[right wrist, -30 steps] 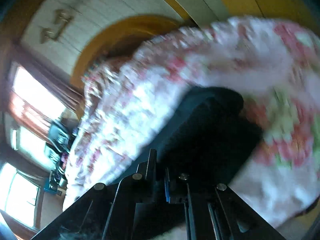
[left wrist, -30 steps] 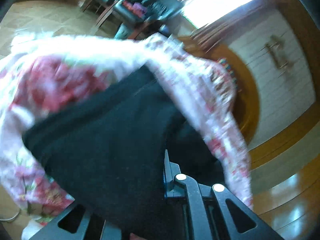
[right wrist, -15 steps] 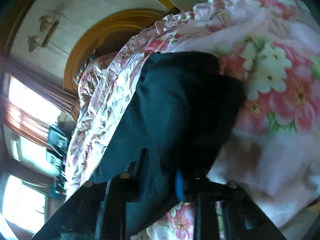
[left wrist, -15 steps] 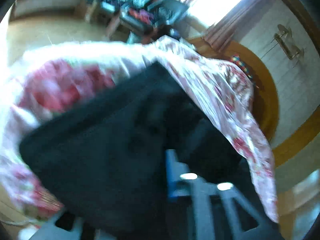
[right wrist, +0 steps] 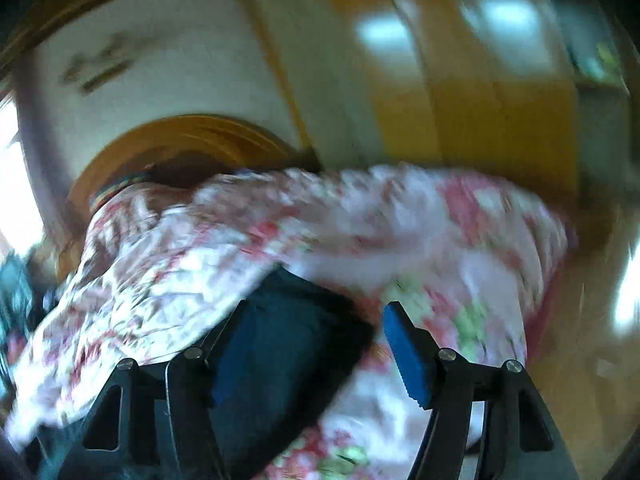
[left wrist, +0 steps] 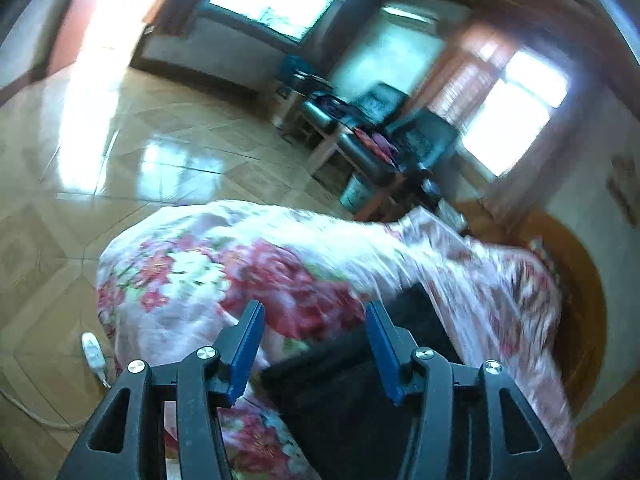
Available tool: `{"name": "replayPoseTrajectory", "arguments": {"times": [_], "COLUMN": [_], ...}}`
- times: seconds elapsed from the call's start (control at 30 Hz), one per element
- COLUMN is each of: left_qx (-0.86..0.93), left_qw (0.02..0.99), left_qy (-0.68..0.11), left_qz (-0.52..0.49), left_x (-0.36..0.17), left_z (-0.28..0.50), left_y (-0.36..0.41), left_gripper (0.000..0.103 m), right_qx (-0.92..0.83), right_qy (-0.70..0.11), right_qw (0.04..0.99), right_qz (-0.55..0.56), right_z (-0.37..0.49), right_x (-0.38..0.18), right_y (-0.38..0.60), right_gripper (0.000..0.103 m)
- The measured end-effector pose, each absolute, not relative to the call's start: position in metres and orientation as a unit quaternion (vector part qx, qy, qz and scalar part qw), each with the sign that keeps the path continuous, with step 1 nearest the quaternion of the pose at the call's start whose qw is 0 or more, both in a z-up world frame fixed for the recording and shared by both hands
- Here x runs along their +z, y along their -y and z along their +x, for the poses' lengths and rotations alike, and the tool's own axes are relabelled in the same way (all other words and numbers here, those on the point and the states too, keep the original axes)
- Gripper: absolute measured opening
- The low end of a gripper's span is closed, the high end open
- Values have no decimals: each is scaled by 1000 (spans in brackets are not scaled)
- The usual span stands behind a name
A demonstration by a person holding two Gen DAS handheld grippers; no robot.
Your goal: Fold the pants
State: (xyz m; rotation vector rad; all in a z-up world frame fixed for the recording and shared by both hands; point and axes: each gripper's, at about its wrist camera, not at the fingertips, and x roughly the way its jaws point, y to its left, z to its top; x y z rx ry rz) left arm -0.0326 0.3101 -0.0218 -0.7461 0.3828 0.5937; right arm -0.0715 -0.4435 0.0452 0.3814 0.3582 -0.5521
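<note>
The black pants [left wrist: 344, 396] lie in a folded heap on the floral bedspread [left wrist: 192, 276]. My left gripper [left wrist: 314, 336] hangs just above their near edge, its jaws opening. The blue pads [left wrist: 248, 340] stand well apart and touch no cloth. In the right wrist view the pants [right wrist: 292, 344] show as a dark mound behind and between the fingers of my right gripper [right wrist: 320, 348]. Its jaws are opening too, and its right pad [right wrist: 404, 356] is clear of the cloth. This view is blurred, so the left pad's contact is unclear.
The bedspread [right wrist: 400, 240] covers a bed with a rounded wooden headboard [right wrist: 188, 136]. A yellow wardrobe [right wrist: 480, 80] stands beyond it. On the tiled floor [left wrist: 140, 152] lies a white power strip [left wrist: 92, 354] near the bed. A cluttered bench [left wrist: 360, 148] stands under the windows.
Both grippers were shut on the black pants and have let go. Their jaws now stand apart, both have lifted and tilted up, and the pants rest on the bed.
</note>
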Motion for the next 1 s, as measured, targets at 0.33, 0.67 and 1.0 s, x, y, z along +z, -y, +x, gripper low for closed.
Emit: {"name": "replayPoseTrajectory", "arguments": {"times": [0.33,0.67,1.0], "left_qx": [57,24,48], "left_qw": [935,938,946], "left_qy": [-298,-304,-282], "left_qz": [-183,-168,-155], "left_x": [-26,-36,-37], "left_z": [64,86,112], "left_y": [-199,-198,-209], "left_gripper": [53,53,55], "right_qx": [192,318,290], "right_qy": [-353,-486,-479], "right_qw": [908,804,824], "right_qz": [121,127,89], "right_z": [87,223,259], "right_x": [33,-13,-29], "right_y": [245,101,57], "right_gripper": [67,59,9]}}
